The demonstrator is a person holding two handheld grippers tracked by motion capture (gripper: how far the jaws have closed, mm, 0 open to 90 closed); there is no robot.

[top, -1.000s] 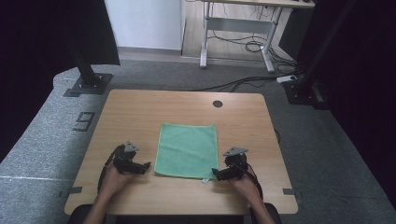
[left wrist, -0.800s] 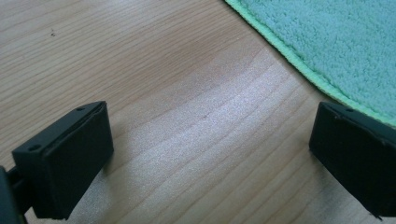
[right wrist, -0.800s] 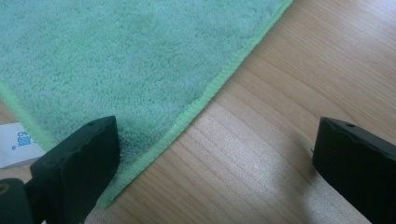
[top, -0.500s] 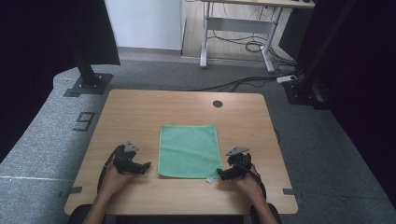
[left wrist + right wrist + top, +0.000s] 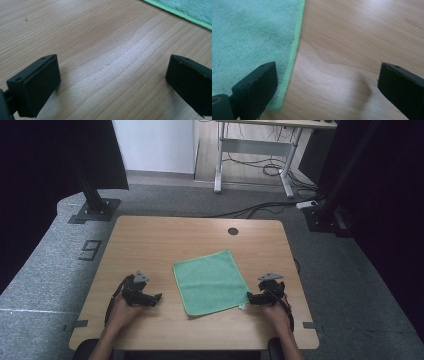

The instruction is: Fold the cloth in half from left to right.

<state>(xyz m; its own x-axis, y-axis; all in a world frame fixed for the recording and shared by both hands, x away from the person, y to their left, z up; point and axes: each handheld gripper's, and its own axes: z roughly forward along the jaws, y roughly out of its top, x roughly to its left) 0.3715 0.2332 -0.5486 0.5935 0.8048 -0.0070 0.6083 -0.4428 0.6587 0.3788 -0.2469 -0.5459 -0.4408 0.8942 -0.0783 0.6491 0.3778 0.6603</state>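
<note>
The wooden surface (image 5: 165, 240) carries one thing, a green microfibre cloth (image 5: 210, 281), lying flat and unfolded near the person's edge. Compared with a second ago the cloth sits turned: its edges then ran nearly square to the surface, and now its far right corner points away and its near right corner lies just beside the right claw (image 5: 251, 297). That corner, with a small white tag, looks freshly let go, so I judge the cloth has just been laid out and a fold or a regrasp comes next.

The right claw stands wide open; in the right gripper view one jaw hangs over the cloth's stitched hem (image 5: 293, 53) and the other over bare wood, gripping nothing. The left claw (image 5: 154, 298) has barely shifted; it is also wide open, low over bare wood, with the cloth's edge (image 5: 180, 10) well ahead of it.

Nothing on the surface blocks either hand. A round cable hole (image 5: 233, 231) lies far from the cloth. Beyond, a desk frame (image 5: 255, 150) and floor cables (image 5: 260, 170) stand clear of the work.
</note>
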